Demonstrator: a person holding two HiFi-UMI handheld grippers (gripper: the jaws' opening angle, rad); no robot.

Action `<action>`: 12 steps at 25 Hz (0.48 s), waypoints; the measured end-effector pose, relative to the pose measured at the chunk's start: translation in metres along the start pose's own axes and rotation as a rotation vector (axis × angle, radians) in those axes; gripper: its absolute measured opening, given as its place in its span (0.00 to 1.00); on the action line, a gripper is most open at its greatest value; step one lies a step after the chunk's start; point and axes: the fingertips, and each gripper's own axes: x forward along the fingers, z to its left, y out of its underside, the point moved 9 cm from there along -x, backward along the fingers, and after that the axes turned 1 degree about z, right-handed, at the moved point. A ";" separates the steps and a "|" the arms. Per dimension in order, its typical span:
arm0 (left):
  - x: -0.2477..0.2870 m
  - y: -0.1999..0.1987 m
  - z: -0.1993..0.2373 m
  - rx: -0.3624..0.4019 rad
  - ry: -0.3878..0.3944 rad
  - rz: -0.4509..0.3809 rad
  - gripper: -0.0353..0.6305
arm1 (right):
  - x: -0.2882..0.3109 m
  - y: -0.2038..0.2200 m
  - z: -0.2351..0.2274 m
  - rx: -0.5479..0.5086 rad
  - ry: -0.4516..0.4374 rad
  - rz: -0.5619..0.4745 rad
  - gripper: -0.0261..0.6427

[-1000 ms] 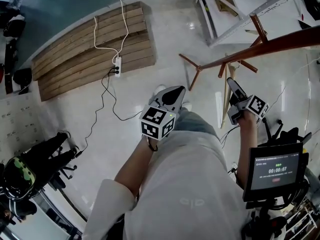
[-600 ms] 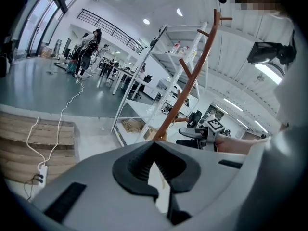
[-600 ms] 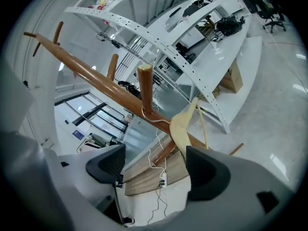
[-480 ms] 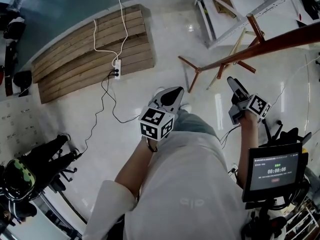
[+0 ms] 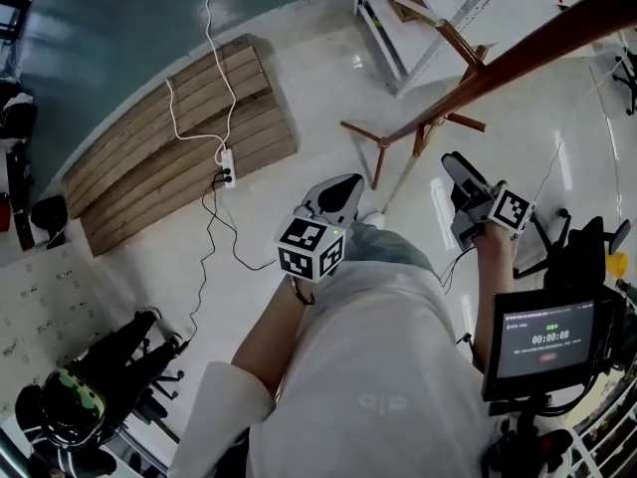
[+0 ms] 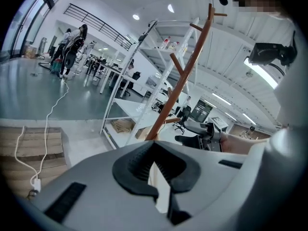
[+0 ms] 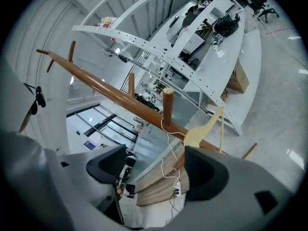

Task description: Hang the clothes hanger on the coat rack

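Observation:
The brown wooden coat rack [image 5: 518,53] slants from the upper right of the head view down to its legs on the floor. A pale wooden hanger [image 5: 400,182] hangs off a low peg of the coat rack [image 7: 110,93]; the right gripper view shows the hanger [image 7: 204,128] just beyond the jaws. My right gripper [image 5: 453,167] is open and empty, a little to the right of the hanger and apart from it. My left gripper [image 5: 348,182] is shut with nothing in it, held in front of my body. The rack [image 6: 185,76] rises ahead of the left gripper [image 6: 156,174].
A wooden pallet [image 5: 179,152] lies on the floor at the left with a power strip [image 5: 228,174] and cables. White metal shelving [image 5: 438,8] stands behind the rack. A monitor [image 5: 545,339] is at the lower right, office chairs [image 5: 109,386] at the lower left.
The hanger hung close by the right gripper a second ago, swung up and away, and now hangs lower, left of it. Both grippers have hardly moved; the head view has shifted.

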 end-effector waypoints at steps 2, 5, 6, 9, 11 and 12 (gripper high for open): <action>0.009 -0.013 0.004 0.029 0.040 0.021 0.06 | -0.002 -0.001 0.008 0.010 -0.006 -0.035 0.60; 0.029 -0.034 0.008 0.073 0.105 0.054 0.06 | -0.004 -0.004 0.019 0.008 -0.011 -0.084 0.60; 0.037 -0.039 0.009 0.088 0.127 0.065 0.06 | -0.005 -0.005 0.022 0.004 -0.011 -0.103 0.60; 0.061 -0.055 0.007 0.132 0.193 0.094 0.06 | -0.014 -0.011 0.026 0.003 0.015 -0.161 0.60; 0.078 -0.065 0.001 0.164 0.245 0.116 0.06 | -0.022 -0.017 0.031 -0.002 0.042 -0.201 0.60; 0.086 -0.070 -0.004 0.182 0.274 0.127 0.06 | -0.028 -0.019 0.033 -0.007 0.058 -0.224 0.60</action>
